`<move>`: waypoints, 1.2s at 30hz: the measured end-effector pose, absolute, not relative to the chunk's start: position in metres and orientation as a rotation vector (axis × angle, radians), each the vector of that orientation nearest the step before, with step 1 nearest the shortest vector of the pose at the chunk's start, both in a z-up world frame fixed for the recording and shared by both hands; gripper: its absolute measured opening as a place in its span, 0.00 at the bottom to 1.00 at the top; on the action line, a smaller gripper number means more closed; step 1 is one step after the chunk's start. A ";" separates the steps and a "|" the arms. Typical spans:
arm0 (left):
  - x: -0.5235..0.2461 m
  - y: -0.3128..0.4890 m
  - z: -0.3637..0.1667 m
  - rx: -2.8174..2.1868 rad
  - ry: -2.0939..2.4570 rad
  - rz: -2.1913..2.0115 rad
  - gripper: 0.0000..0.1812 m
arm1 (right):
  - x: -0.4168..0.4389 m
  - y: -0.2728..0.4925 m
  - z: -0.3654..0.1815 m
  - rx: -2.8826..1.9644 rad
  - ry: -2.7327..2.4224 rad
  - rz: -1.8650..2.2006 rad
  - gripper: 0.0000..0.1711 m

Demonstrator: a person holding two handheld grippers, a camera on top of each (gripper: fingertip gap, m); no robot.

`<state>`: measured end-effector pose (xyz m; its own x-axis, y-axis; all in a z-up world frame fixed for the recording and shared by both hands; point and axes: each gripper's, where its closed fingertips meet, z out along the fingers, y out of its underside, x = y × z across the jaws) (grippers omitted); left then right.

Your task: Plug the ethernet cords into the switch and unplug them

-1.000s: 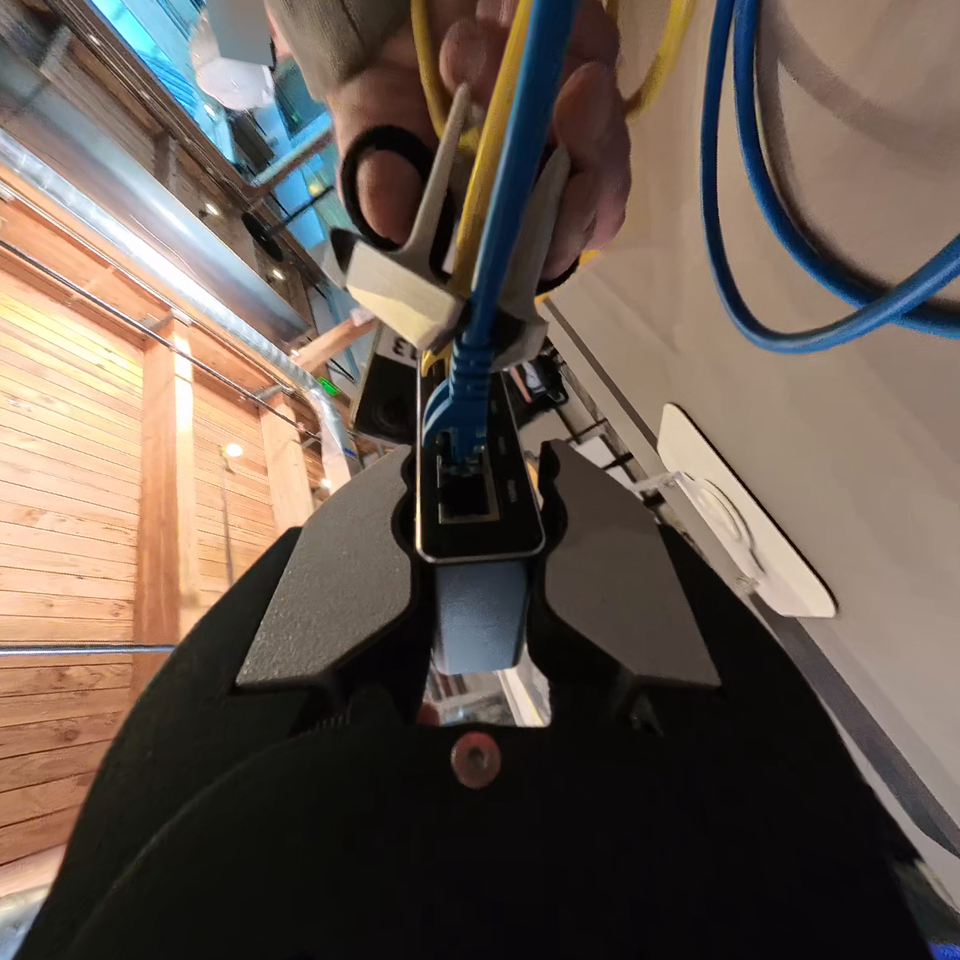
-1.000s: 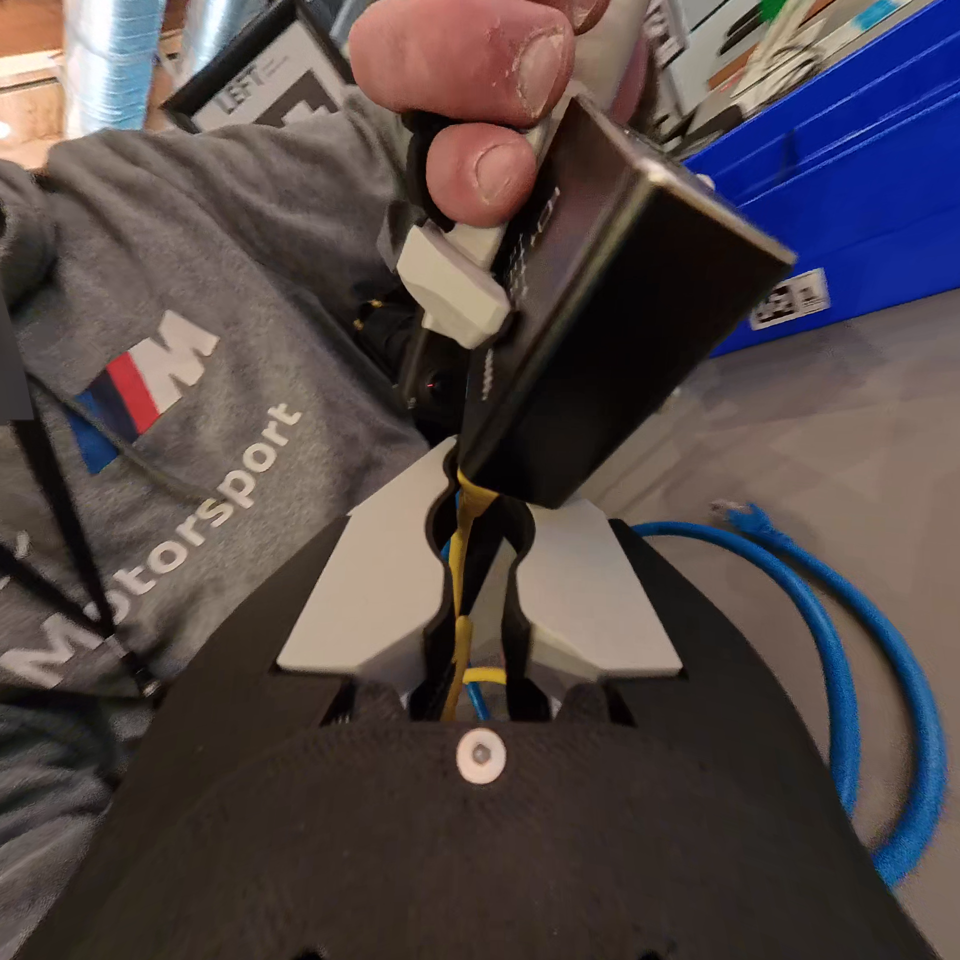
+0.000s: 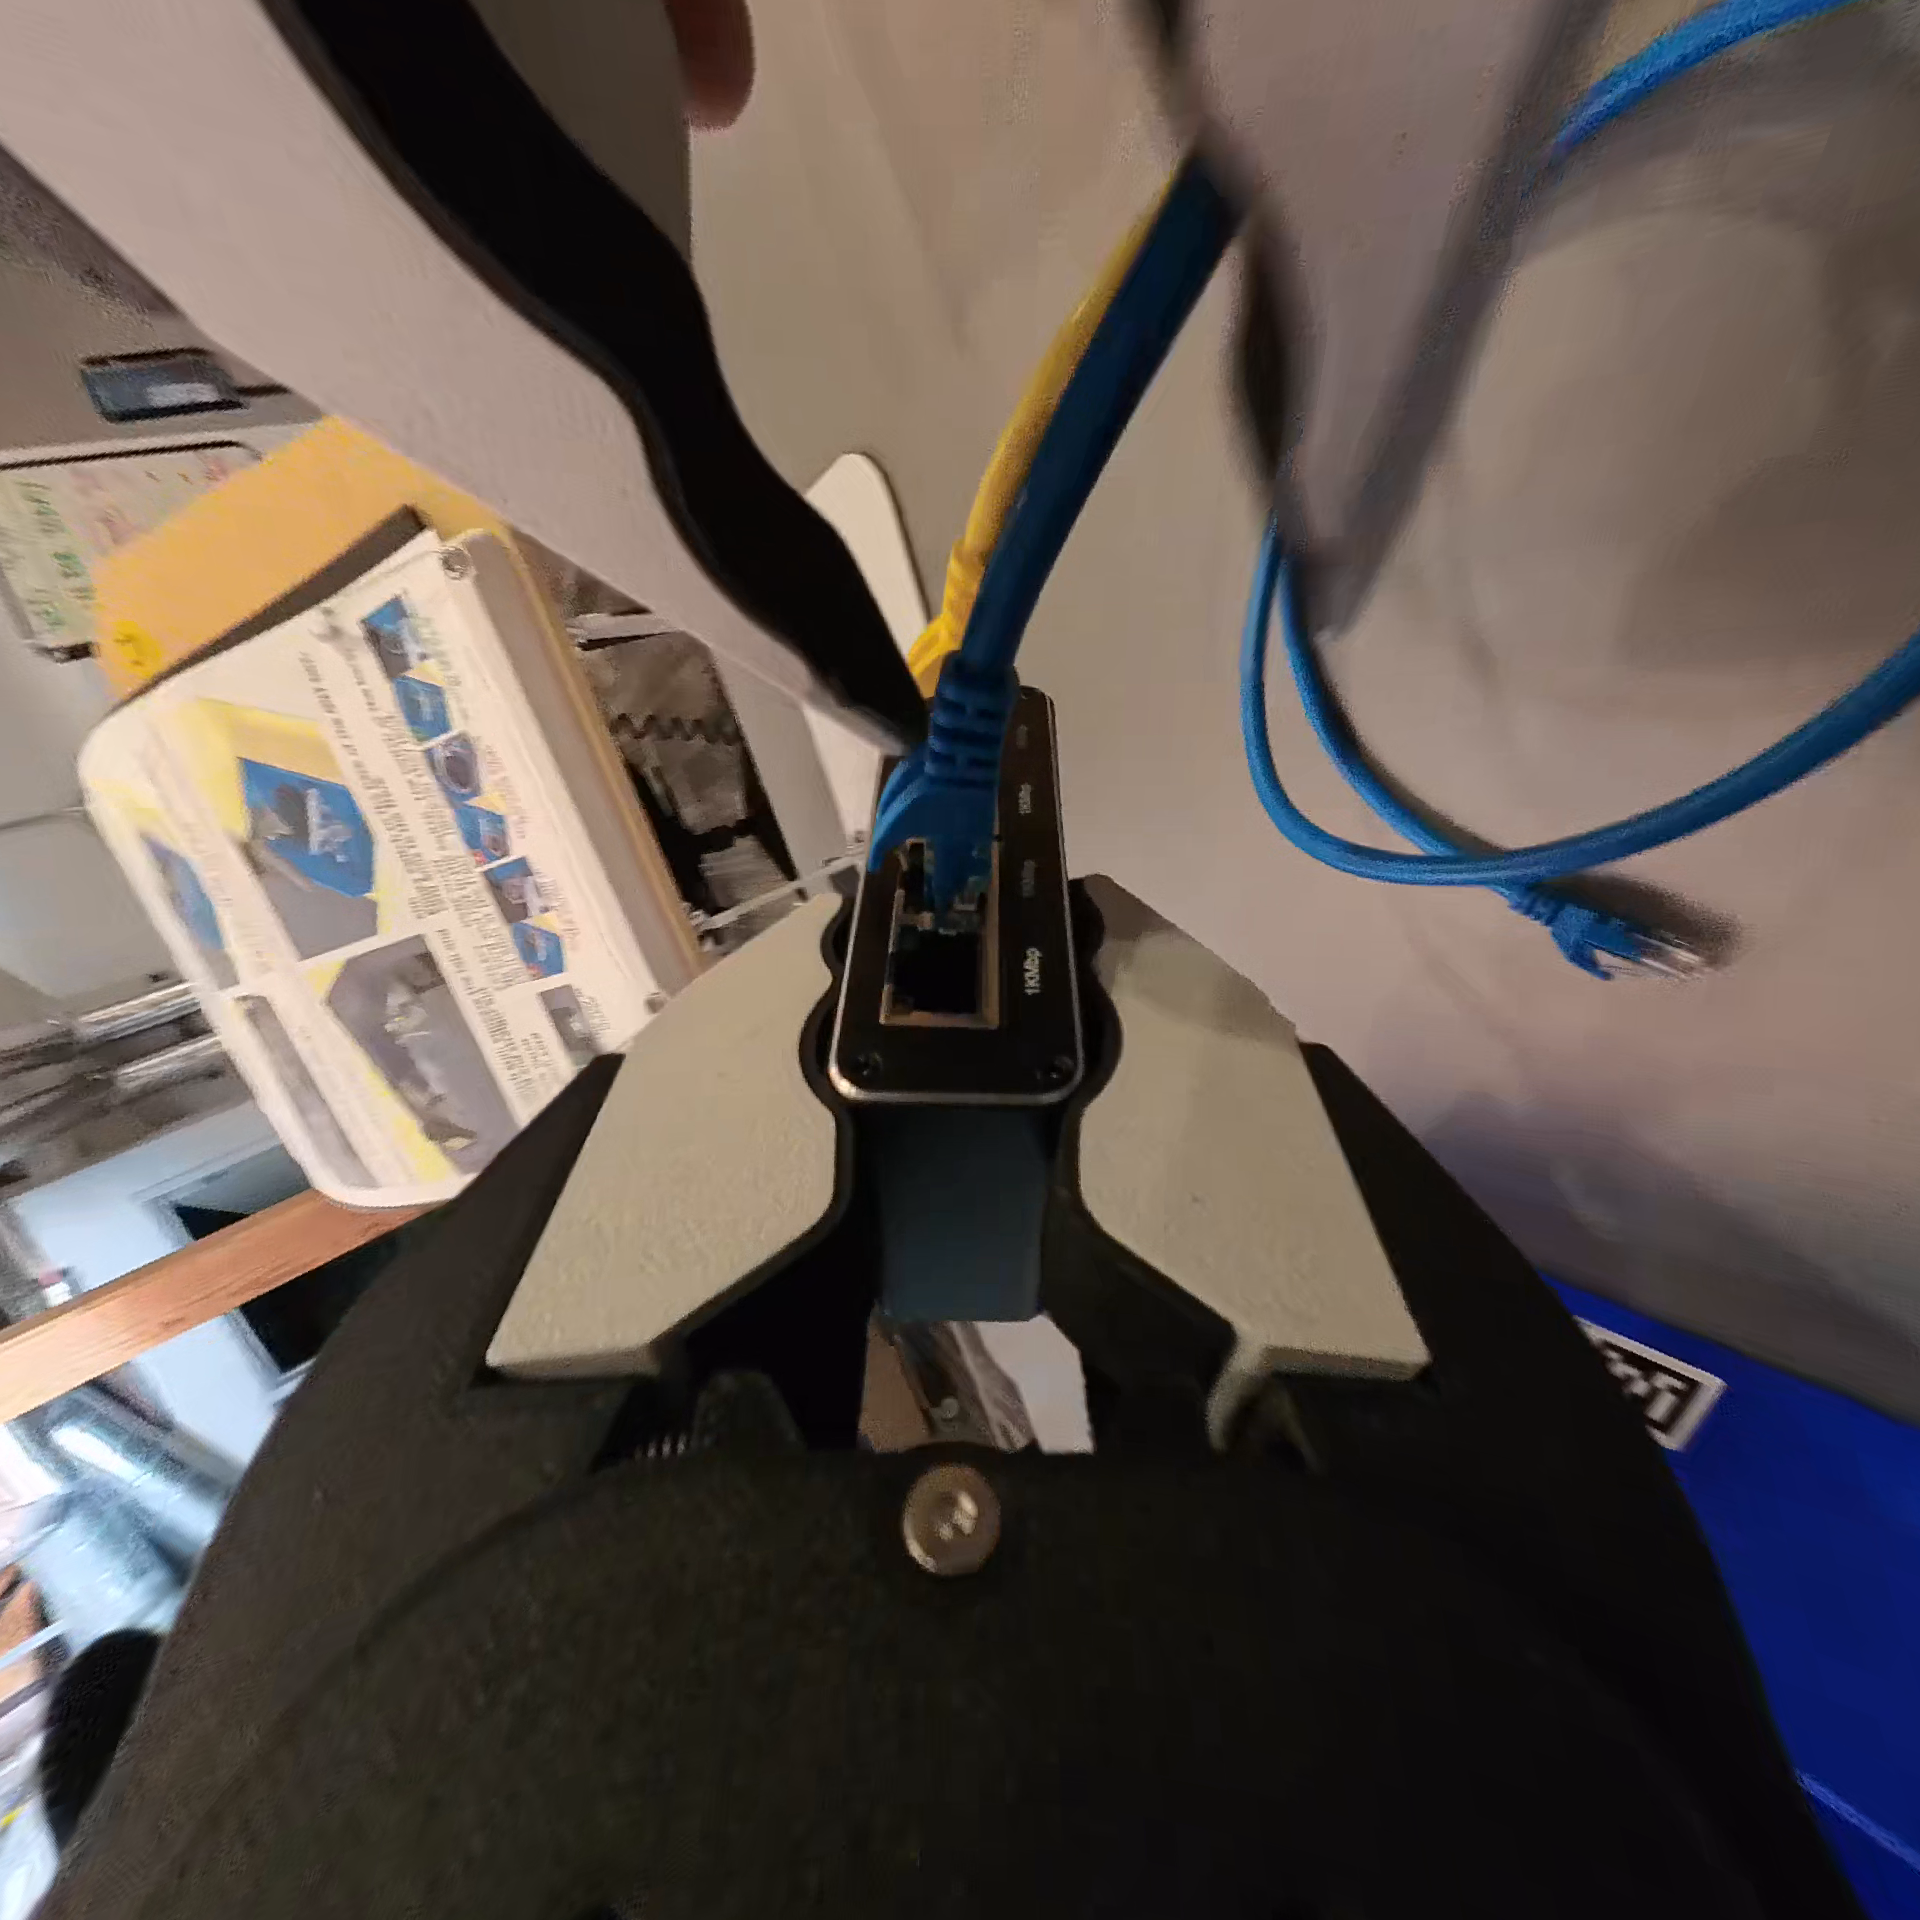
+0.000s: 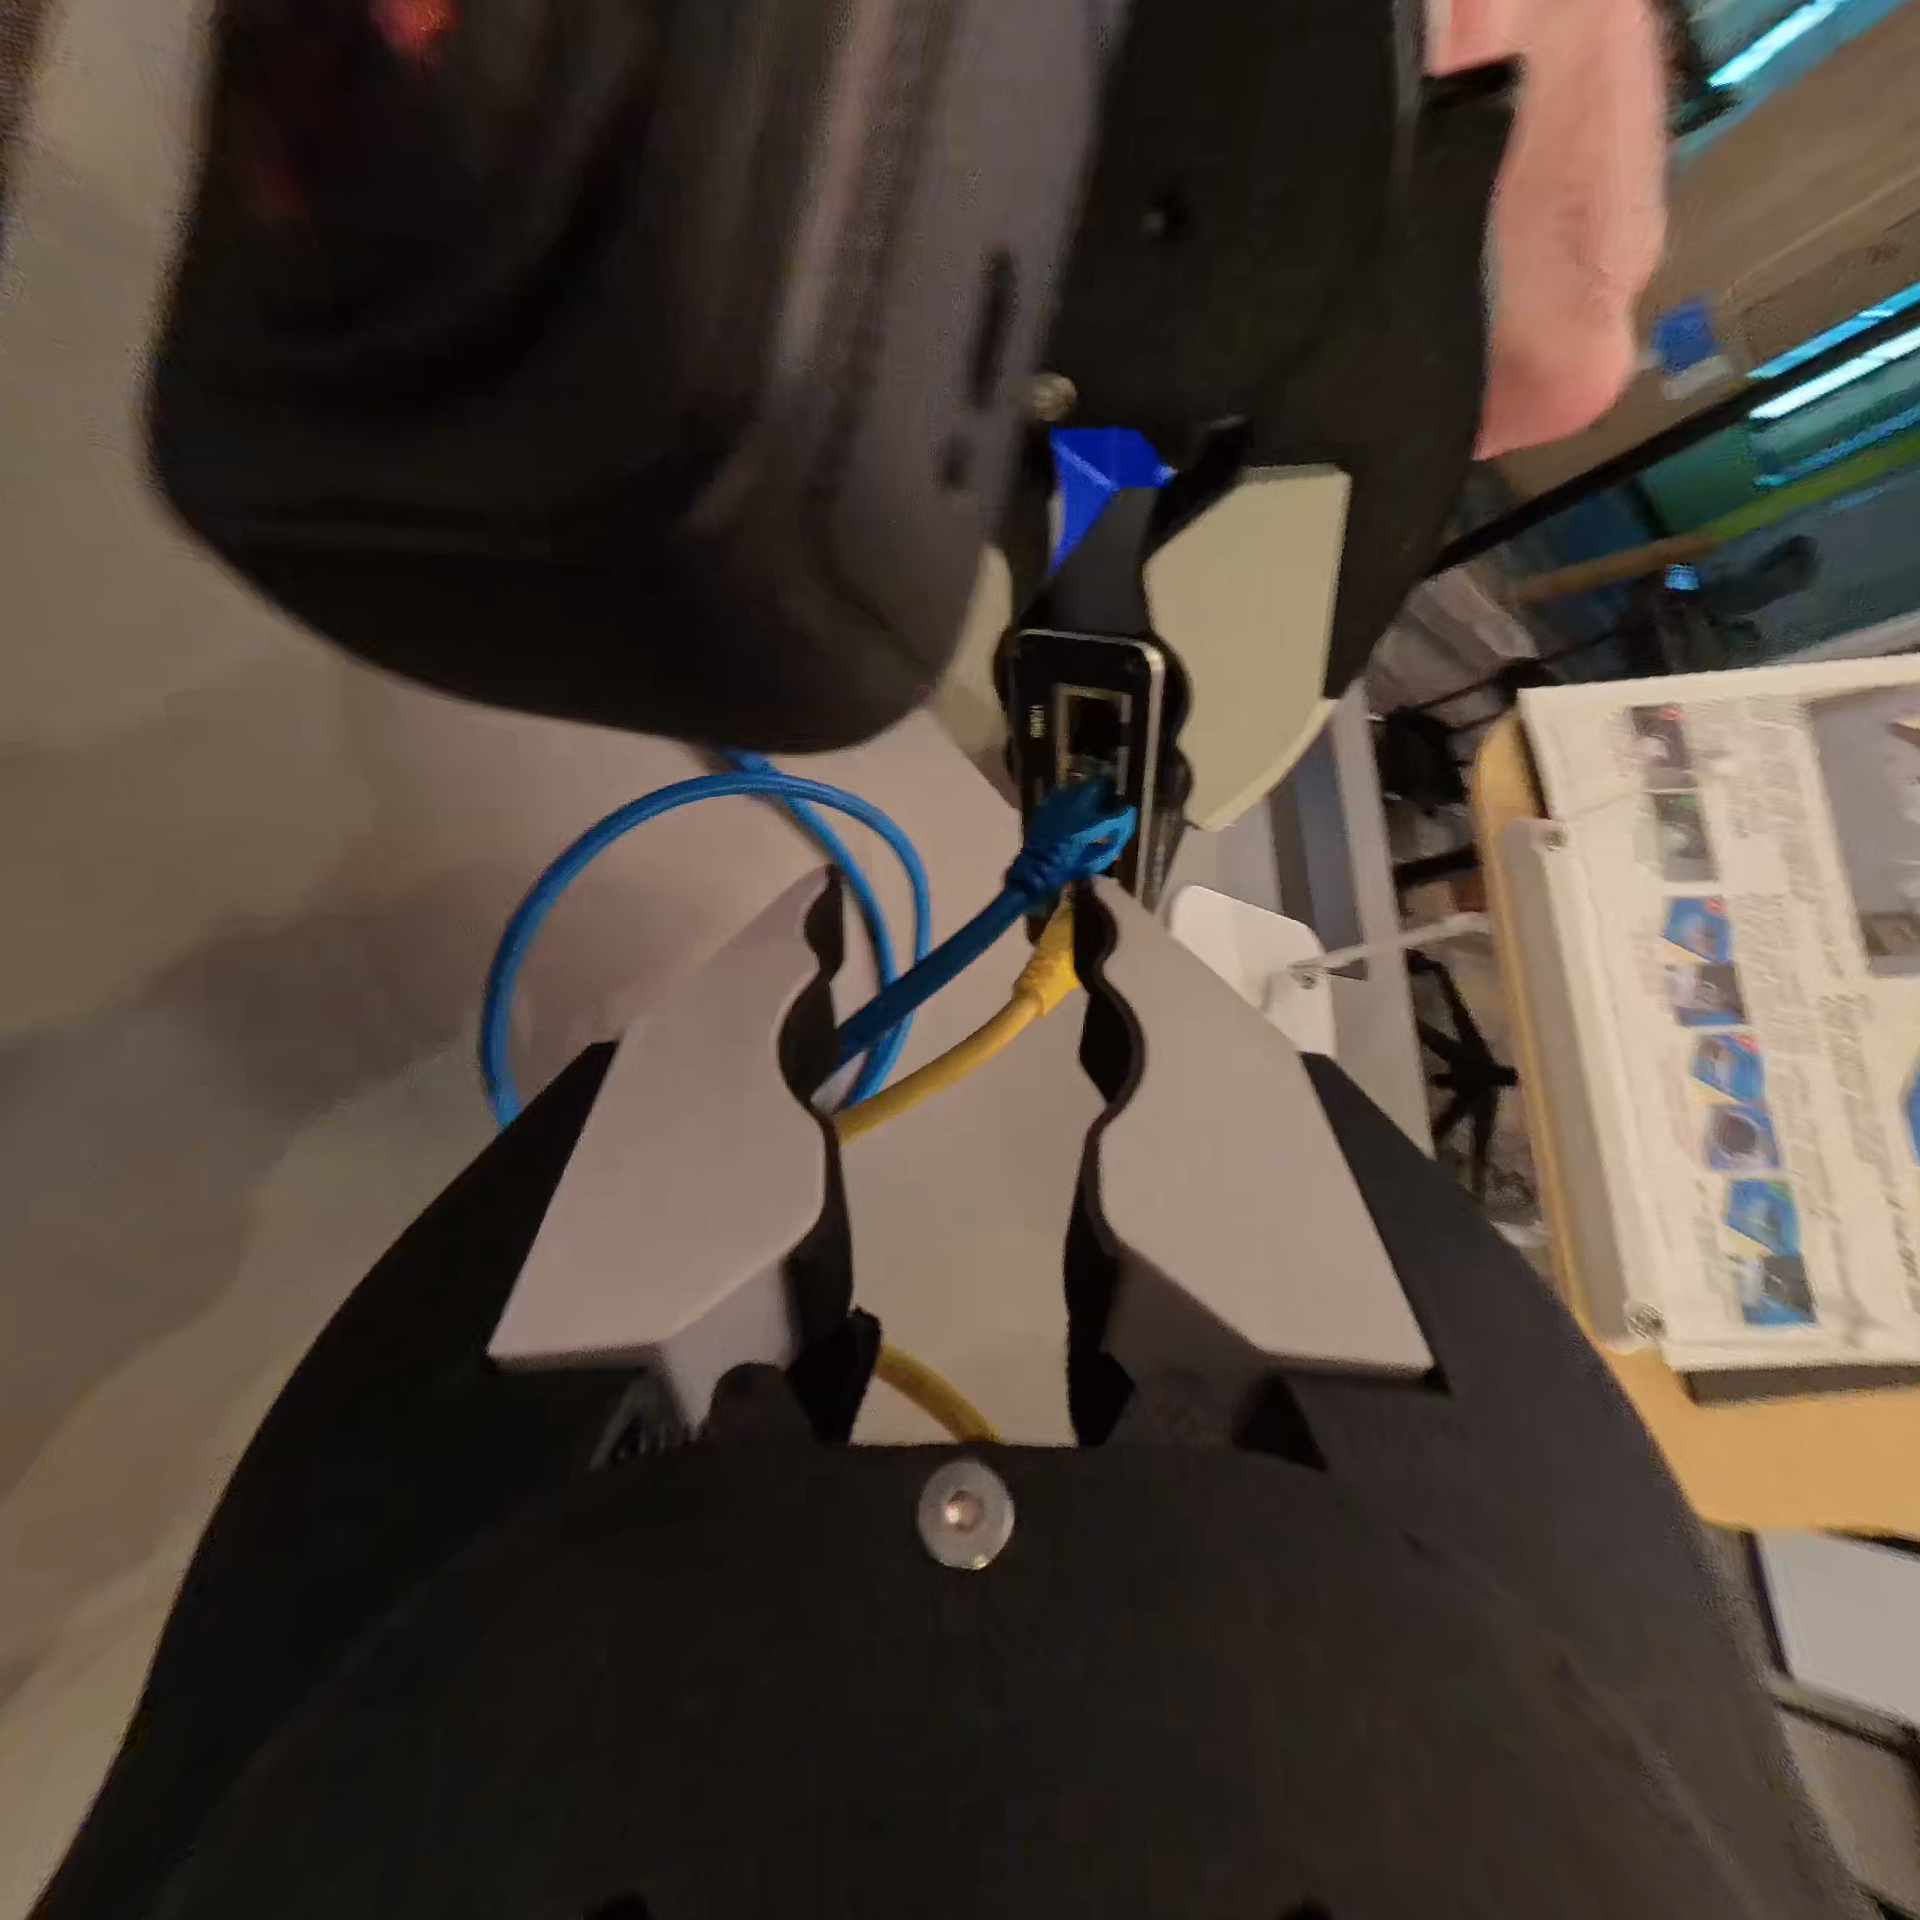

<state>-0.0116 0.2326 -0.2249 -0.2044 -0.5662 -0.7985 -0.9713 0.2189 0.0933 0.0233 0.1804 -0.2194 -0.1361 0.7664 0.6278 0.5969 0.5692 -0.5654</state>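
Black and slim, the switch (image 3: 956, 997) is the landmark, clenched between the grey fingers (image 3: 707, 1122) of the left hand-held gripper (image 3: 958, 1039) above the pale bench (image 3: 1558, 1091); left of the switch stands a printed sheet in a clear holder (image 3: 395, 862); a blue ethernet cord (image 3: 1049, 499) sits plugged into its port face, a yellow cord (image 3: 997, 509) just behind it; right of the switch a loose blue plug (image 3: 1590, 935) lies on the bench; facing the switch, the right hand-held gripper (image 4: 956, 935) is released, its jaws spread and grasping nothing, both cords passing between them.
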 end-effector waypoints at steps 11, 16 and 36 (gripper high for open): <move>-0.037 0.239 -0.237 -1.697 1.737 0.703 0.21 | 0.095 0.186 -0.056 -0.989 -1.304 0.461 0.10; -0.027 0.237 -0.228 -1.715 1.669 0.657 0.20 | 0.073 0.189 -0.112 -1.102 -1.446 0.500 0.13; 0.013 0.210 -0.202 -1.649 1.620 0.549 0.20 | 0.024 0.196 -0.183 -0.846 -1.583 -0.002 0.07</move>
<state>0.0130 0.2104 -0.2024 0.1078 -0.6544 -0.7485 -0.9746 0.0790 -0.2094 0.0240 0.1956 -0.1830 0.0489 0.5070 0.8605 0.5088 0.7288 -0.4583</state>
